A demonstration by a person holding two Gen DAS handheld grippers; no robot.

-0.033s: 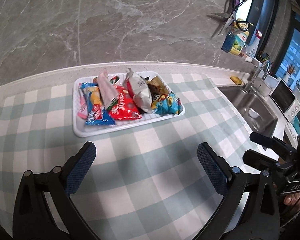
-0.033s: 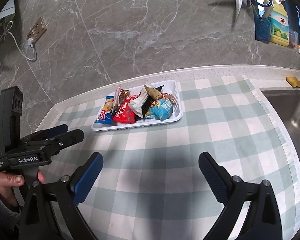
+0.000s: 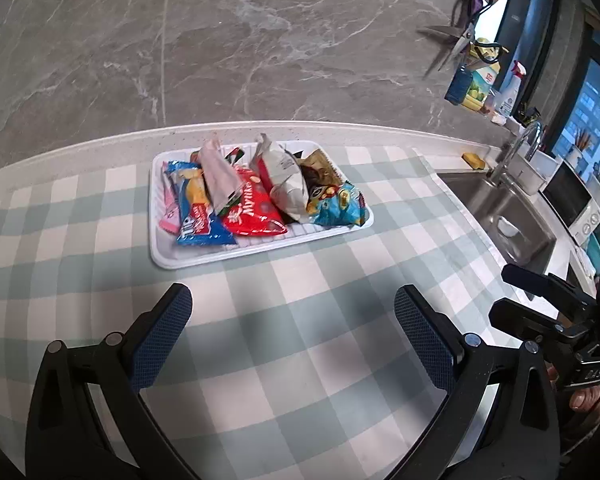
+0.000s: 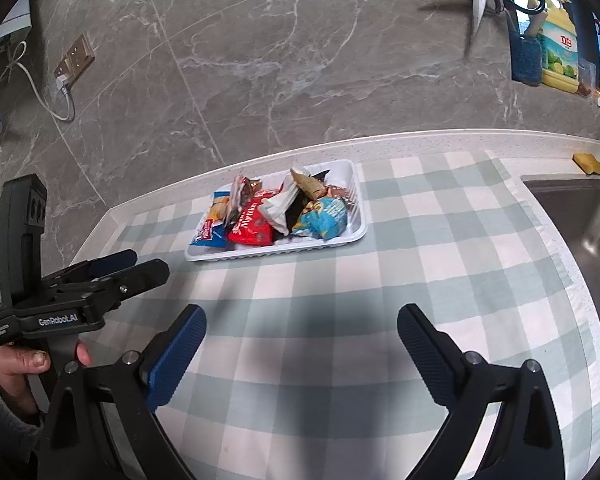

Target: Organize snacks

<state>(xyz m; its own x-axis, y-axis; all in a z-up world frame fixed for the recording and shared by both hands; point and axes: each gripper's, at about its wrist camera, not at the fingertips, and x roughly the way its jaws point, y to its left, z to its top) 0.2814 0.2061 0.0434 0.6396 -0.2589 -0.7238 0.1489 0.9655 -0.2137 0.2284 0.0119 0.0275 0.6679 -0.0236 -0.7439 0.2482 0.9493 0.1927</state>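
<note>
- Jaws on both tools are standing wide apart with nothing between them: the left gripper (image 3: 292, 334) and the right gripper (image 4: 302, 346) are hovering side by side over the checked cloth (image 3: 300, 360), well short of the tray, and they are reading as having let go, not as reaching.
- Snack packets are lying heaped in the white tray (image 3: 168, 256) near the back of the desk, close to the wall: a blue packet (image 3: 198, 220) and a pink one at its left end, a red packet (image 3: 256, 208) in the middle under a white bag (image 3: 288, 184), a light-blue packet (image 3: 340, 208) at the right end.
- Nothing loose is showing on the cloth, so the gathering is looking finished; the pile is overlapping rather than lined up, probably because the packets are too many to lie flat.
- Around it, a sink (image 3: 512, 216) with a tap is sitting at the desk's right end, a yellow sponge (image 4: 588, 163) at its corner, bottles and hanging scissors (image 4: 476, 4) beyond.
- Between the tools and the tray only bare cloth is lying; nothing is blocking the way.
</note>
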